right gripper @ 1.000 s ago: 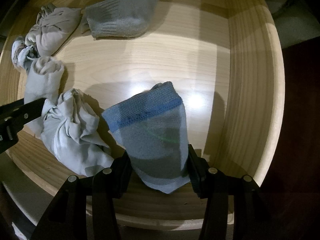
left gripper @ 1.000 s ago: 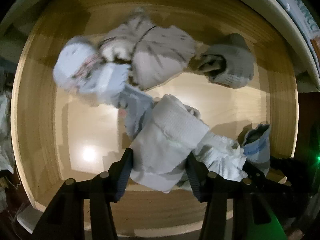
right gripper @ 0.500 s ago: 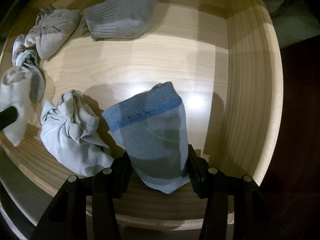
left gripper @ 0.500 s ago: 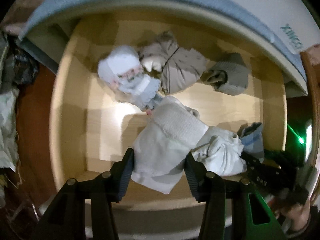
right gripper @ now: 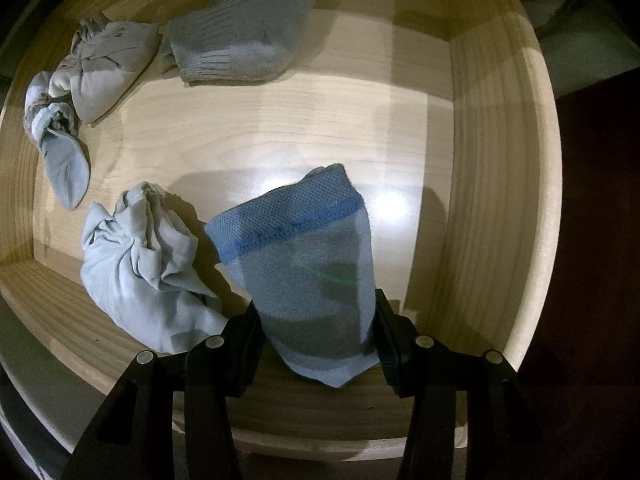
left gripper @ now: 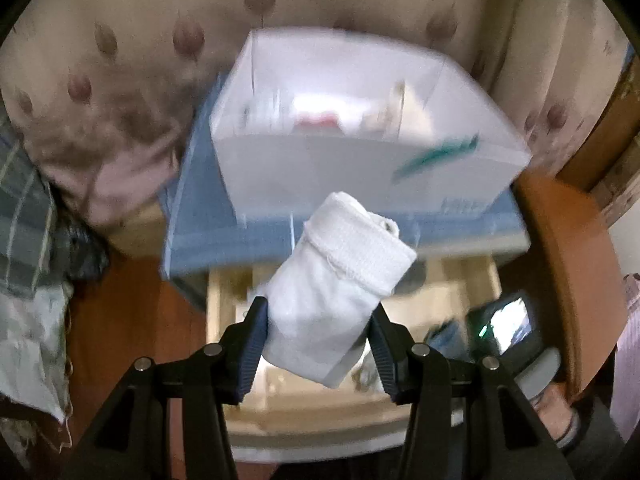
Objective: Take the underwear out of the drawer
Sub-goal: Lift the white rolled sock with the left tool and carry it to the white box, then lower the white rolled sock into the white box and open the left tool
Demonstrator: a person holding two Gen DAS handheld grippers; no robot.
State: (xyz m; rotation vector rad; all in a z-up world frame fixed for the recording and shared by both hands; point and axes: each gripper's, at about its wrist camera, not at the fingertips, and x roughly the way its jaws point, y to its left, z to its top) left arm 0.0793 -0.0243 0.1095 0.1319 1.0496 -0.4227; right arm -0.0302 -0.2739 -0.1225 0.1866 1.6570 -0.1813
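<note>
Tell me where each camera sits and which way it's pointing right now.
Left wrist: on the left gripper, above the drawer, facing a plastic box; its fingers clamp white underwear.
Right wrist: on the right gripper, looking down into the drawer; its fingers clamp blue underwear.
Shared: the drawer.

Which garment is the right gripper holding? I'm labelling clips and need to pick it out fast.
Look in the wooden drawer, at its near right corner. The blue underwear stands pinched in the right gripper. Unlike the pale bundles beside it, it has a darker blue stitched band under a mesh top edge.
</note>
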